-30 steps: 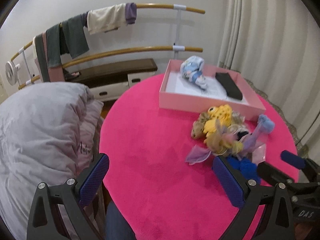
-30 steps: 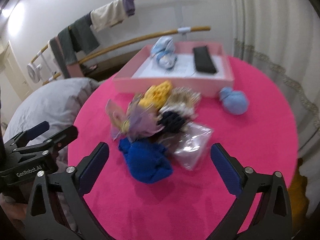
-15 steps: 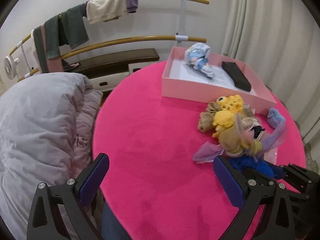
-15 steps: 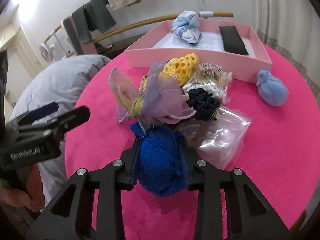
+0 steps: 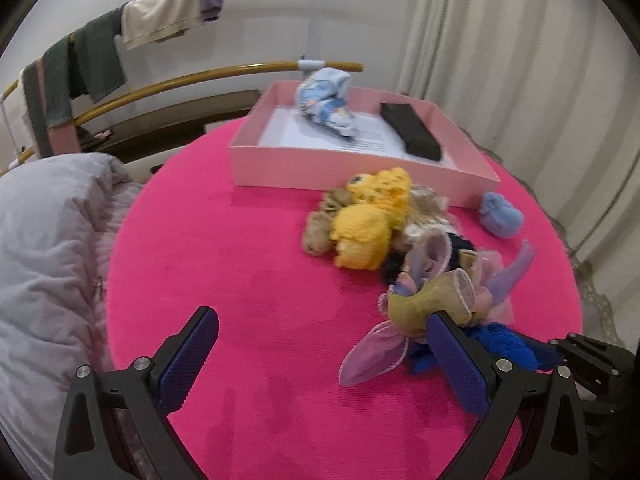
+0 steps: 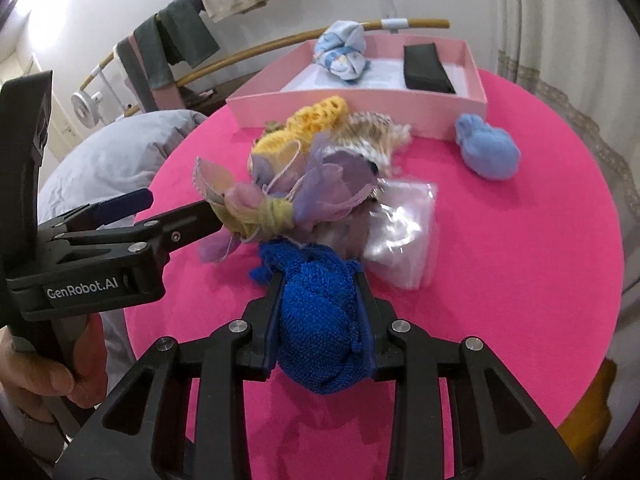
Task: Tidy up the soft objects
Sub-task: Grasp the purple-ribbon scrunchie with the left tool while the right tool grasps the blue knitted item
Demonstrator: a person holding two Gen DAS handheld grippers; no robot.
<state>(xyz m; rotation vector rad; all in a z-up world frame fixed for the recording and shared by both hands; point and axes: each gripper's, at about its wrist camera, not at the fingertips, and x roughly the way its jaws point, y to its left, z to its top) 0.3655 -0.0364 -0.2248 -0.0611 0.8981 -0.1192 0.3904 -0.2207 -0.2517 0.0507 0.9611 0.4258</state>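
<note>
Between right tongs [image 6: 320, 312] (closed): blue knit bundle [image 6: 320, 328]

We read one text only: "GenRobot.AI", white letters on the black body of the left hand-held gripper [image 6: 182, 216], seen in the right wrist view. We see a faint dark script mark on the grey bedding [image 5: 48, 248] in the left wrist view, starting with something like "A", too cut off to read. Printed lines on the white sheet inside the pink box [image 5: 356, 170] are too blurred to read.
</note>
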